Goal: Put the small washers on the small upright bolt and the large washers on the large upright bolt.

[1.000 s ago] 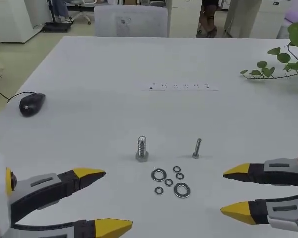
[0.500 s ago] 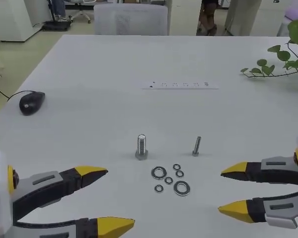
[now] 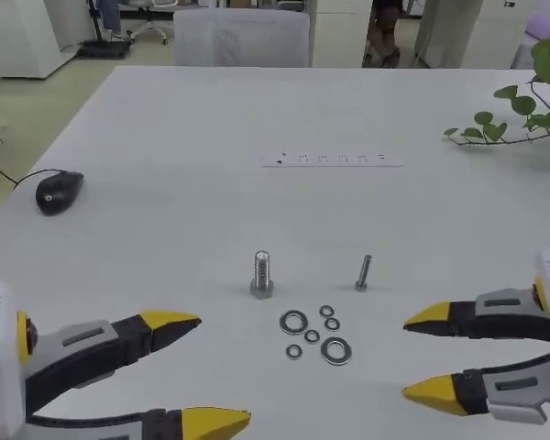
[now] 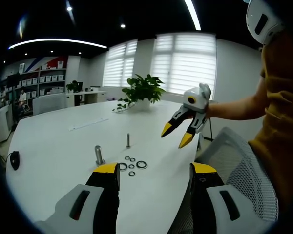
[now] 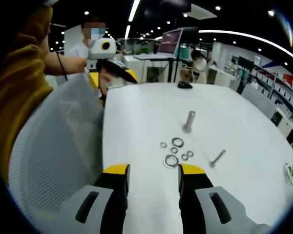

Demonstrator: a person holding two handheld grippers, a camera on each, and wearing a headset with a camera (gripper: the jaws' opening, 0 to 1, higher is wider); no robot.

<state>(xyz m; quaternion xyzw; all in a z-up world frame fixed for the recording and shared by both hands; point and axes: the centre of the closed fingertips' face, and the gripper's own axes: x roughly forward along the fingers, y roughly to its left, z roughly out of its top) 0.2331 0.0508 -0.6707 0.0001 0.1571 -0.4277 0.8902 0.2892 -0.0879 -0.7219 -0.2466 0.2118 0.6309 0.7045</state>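
- Right gripper point(image 3: 404, 358) has edged slightly toward washers point(image 3: 313, 335), jaws spread.
- Left gripper point(image 3: 225, 370) spread too.
- Washers lie on table point(image 3: 165, 229) near large bolt point(image 3: 261, 274) and small bolt point(image 3: 364, 272), both upright.

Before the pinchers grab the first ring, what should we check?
1. Large bolt standing upright: ok.
2. Small bolt standing upright: ok.
3. Washers lying flat on the table, none stacked: ok.
4. Left gripper open and empty: ok.
5. Right gripper open and empty: ok.
6. Washers apart enough to pick one alone: cannot tell.
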